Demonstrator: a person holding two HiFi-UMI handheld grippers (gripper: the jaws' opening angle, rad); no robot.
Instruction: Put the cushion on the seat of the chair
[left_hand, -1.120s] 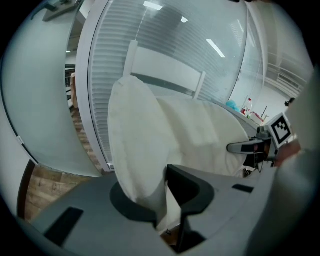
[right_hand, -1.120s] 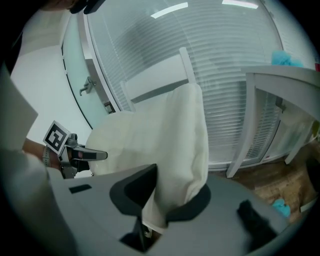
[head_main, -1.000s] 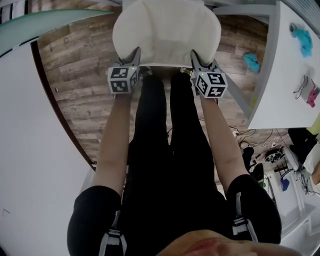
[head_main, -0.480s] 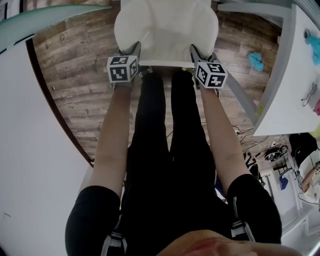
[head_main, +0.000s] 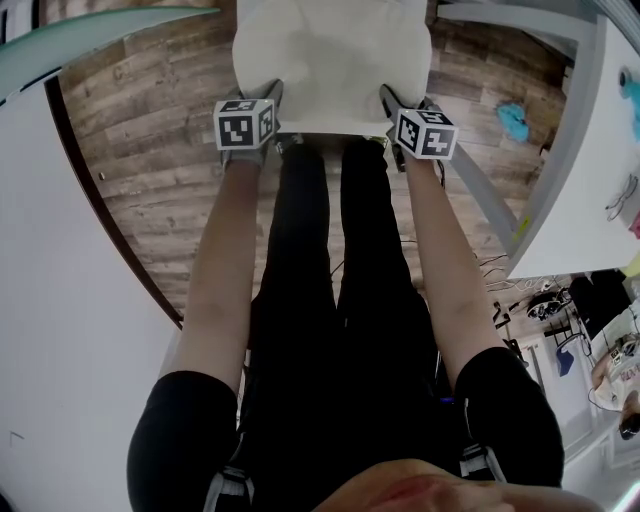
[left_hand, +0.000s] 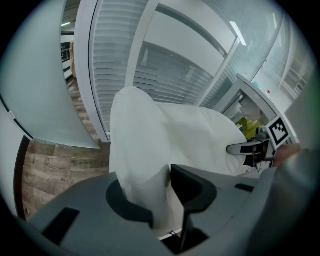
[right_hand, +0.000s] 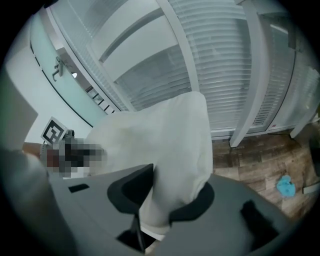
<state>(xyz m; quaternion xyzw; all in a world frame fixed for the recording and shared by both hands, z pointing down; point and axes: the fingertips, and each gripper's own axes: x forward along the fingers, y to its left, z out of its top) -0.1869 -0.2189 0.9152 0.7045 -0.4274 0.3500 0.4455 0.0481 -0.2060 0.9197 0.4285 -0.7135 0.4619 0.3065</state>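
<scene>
left claw (left_hand: 150, 180) and right claw (right_hand: 175, 187) each clamp a near corner of the cushion (head_main: 330, 60). jaws have just been opening, but fabric fills the gap and touches both pads. cushion spans between the claws and runs ahead of them, chair seat not visible beneath. to land it well: lower both sides evenly, release once it lies flat, back out straight; forearms (head_main: 225, 260) reach out parallel, claws pitched steeply down.
</scene>
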